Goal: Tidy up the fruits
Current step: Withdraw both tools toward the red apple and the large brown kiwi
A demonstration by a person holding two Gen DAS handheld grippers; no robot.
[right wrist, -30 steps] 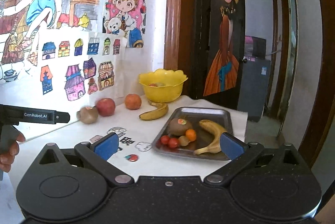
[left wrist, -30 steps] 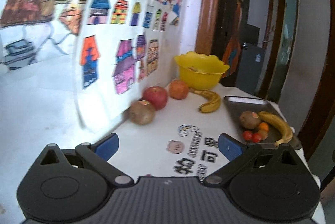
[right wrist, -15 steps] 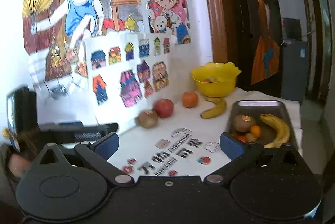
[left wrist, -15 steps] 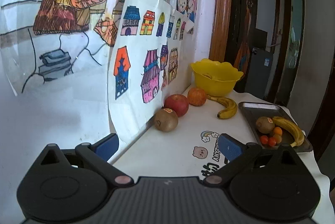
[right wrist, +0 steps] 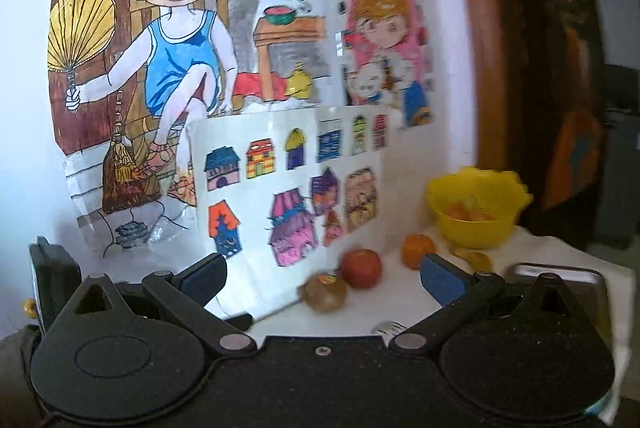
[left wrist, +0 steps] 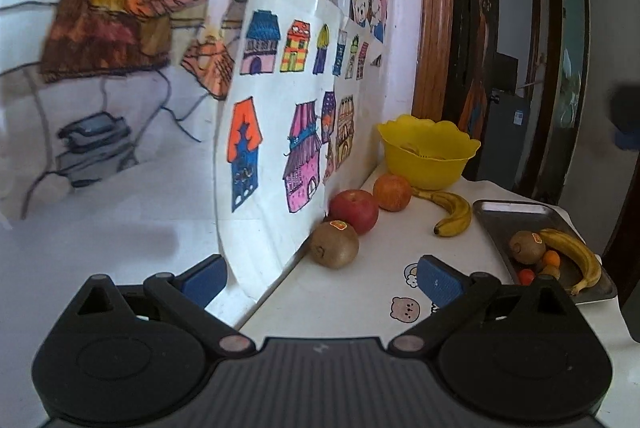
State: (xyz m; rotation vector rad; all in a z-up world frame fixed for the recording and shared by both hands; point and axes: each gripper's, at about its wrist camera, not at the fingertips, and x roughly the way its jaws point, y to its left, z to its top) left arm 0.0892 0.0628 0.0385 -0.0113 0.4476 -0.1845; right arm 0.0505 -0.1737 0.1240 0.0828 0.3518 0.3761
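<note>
A brown kiwi [left wrist: 335, 244] with a sticker lies by the wall, just ahead of my open left gripper [left wrist: 322, 278]. Behind it sit a red apple [left wrist: 354, 210], an orange fruit [left wrist: 392, 192] and a loose banana [left wrist: 454, 213]. A yellow bowl [left wrist: 428, 152] stands at the back. The metal tray [left wrist: 516, 211] on the right holds a kiwi [left wrist: 527, 247], a banana [left wrist: 576, 260] and small fruits. My right gripper [right wrist: 322, 278] is open and empty, with the blurred kiwi [right wrist: 325, 292], apple [right wrist: 361, 268] and bowl [right wrist: 476, 207] ahead.
Coloured drawings [left wrist: 288, 131] hang on the white wall at the left; one sheet curls out over the table's edge. The white table [left wrist: 380, 292] carries cartoon stickers. A dark doorway [left wrist: 516, 75] opens at the back right. The other gripper's body [right wrist: 48, 272] shows at the right wrist view's left edge.
My left gripper has closed in on the kiwi by the wall. The right gripper has swung left and up toward the wall, so the tray has slid to the right edge of its view.
</note>
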